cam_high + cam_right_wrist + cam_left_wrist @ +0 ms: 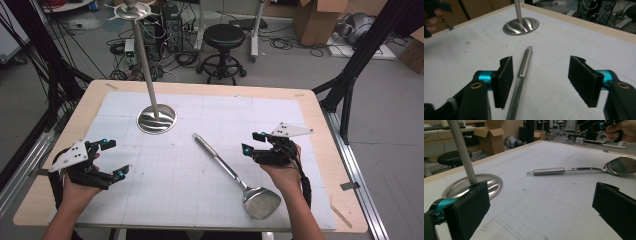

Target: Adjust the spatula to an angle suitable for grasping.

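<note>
My right claw (540,80) hung released over the spatula (239,171) lying at the counter's (310,107) five o'clock, left claw (111,159) released too, so I judged pickup next: lowering, clenching the handle.

Past the far edge of my table (320,107), beyond where the jaws point, I see a grey floor (280,65) strewn with black cables (182,57). A black round stool (223,36) stands straight ahead on a ringed base. Cardboard boxes (317,20) sit farther right, and dark frame struts (360,55) slant down on that side. In the left gripper view, an open box (492,138) and the stool (450,158) lie beyond the left jaw, under even indoor light.
</note>
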Demonstrator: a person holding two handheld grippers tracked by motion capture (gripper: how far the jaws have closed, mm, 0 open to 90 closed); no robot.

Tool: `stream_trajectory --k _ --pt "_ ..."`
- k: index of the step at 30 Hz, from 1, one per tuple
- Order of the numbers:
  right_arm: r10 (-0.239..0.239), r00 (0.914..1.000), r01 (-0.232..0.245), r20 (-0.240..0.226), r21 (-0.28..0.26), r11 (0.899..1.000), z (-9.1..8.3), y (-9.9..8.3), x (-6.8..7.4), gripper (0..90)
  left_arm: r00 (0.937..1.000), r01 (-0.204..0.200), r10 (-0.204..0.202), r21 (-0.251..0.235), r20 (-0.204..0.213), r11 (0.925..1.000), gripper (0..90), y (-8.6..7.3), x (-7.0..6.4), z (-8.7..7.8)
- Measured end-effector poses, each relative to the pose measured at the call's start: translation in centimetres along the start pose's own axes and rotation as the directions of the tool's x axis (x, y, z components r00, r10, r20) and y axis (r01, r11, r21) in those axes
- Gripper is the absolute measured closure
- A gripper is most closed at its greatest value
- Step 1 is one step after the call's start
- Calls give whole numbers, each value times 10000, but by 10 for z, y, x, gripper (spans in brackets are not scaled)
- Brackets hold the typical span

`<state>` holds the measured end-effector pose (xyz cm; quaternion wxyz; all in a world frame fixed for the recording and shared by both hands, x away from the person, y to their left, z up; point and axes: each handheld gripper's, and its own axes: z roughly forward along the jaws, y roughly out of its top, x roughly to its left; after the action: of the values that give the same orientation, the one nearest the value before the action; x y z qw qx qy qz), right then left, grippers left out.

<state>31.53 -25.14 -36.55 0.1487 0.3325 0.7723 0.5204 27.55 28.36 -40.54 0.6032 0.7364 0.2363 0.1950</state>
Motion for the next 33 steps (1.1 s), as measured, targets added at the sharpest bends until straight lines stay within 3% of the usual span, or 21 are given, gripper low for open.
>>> stream_trajectory --k 7,13,18,33 --pt "127 9999 -124 63 -518 9986 -18 -11 1 253 9999 12 -11 -137 117 9999 17 0 0 -2" --pt "486 9988 -480 41 -963 9942 -22 -25 -6 183 9998 70 -66 -262 167 9996 17 -1 0 -7" --pt "717 9970 -673 304 -1264 9897 -27 -26 -8 148 9998 81 -76 -327 157 9994 17 -1 2 -8" --pt "854 9956 -799 377 -1299 9883 -30 -30 -13 115 9998 -2 6 -205 182 9998 17 -1 0 -6"
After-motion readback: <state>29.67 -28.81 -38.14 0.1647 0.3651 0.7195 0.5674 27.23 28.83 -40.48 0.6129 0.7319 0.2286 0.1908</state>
